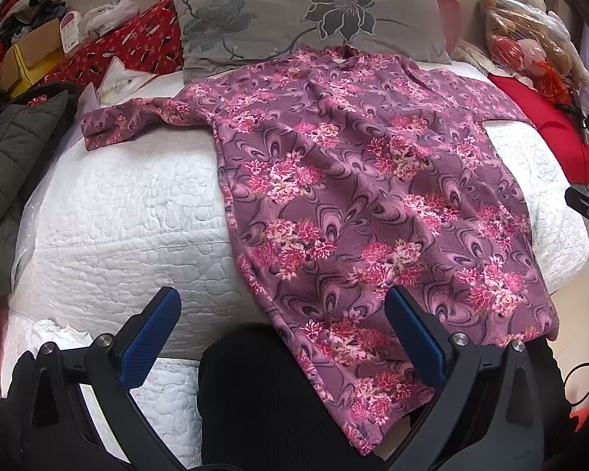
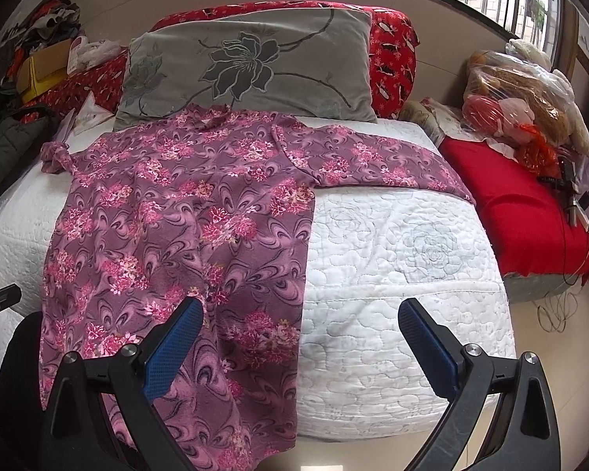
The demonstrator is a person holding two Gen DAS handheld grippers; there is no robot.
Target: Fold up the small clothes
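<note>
A purple garment with pink flowers [image 1: 357, 180] lies spread flat on the white quilted bed [image 1: 129, 212], collar toward the grey pillow, both sleeves stretched out sideways. Its hem hangs over the near edge of the bed onto a person's dark-clothed leg [image 1: 255, 392]. My left gripper [image 1: 282, 329] hovers open above the hem's left side, nothing between its blue pads. In the right wrist view the same garment [image 2: 176, 227] fills the left half, and my right gripper [image 2: 300, 337] is open above its right edge and the bare quilt [image 2: 392, 274].
A grey flower-print pillow [image 2: 251, 66] leans at the head of the bed before red patterned bedding [image 2: 392, 51]. A red cushion [image 2: 514, 208] and bagged soft toys [image 2: 526, 98] sit at right. A dark padded jacket [image 1: 15, 157] and boxes [image 1: 31, 51] crowd the left side.
</note>
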